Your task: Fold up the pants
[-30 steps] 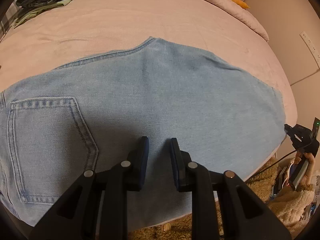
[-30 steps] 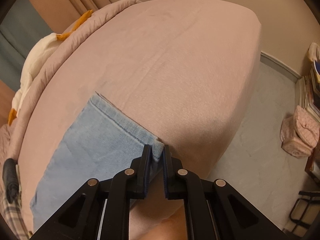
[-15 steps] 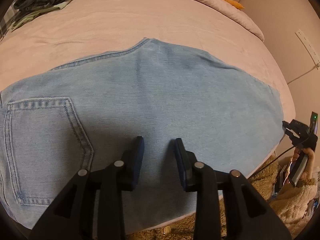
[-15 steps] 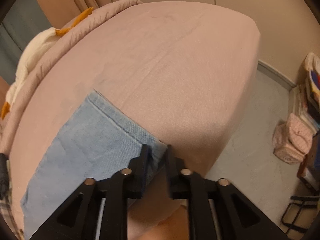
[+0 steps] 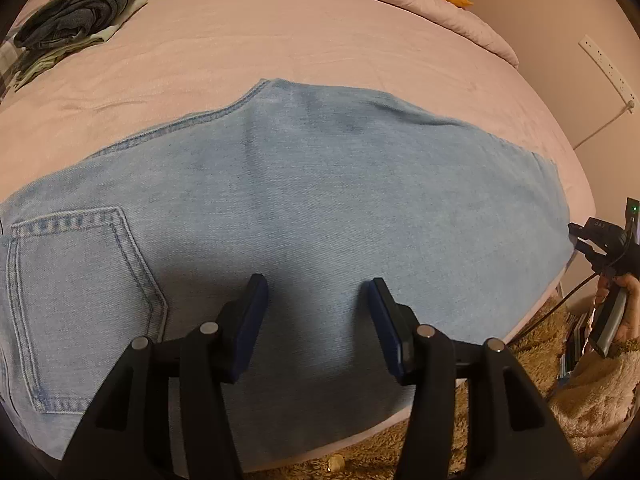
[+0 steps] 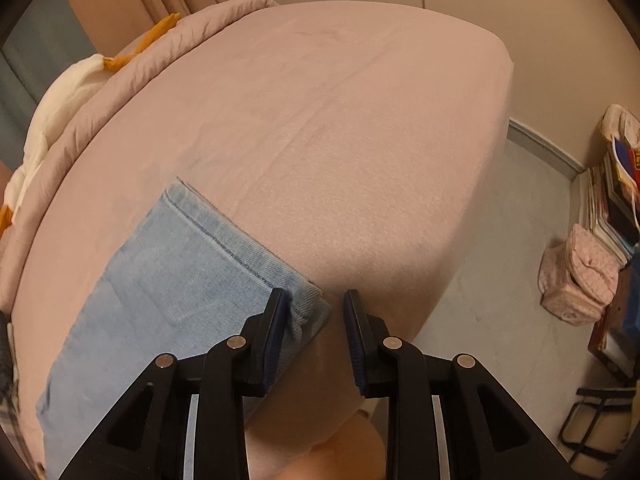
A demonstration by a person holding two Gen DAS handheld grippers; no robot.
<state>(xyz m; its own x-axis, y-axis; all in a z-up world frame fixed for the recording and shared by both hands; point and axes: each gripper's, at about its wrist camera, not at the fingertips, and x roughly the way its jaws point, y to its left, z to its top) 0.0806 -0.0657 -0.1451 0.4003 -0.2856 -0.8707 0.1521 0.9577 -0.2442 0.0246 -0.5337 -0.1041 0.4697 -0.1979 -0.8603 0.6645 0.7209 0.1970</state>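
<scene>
Pants (image 5: 320, 208) lie flat on bed (image 5: 320, 48), near its front edge; pile of clothes (image 5: 80, 12) at far left; rug (image 5: 580, 392) on floor right of bed.

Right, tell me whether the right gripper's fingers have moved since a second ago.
Yes. The right gripper has opened: its fingers were pinched on the jeans hem corner and now stand apart, the corner lying loose on the bed.

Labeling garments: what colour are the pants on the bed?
Light blue denim pants, darker blue stitching; clearest in the left wrist view.
</scene>
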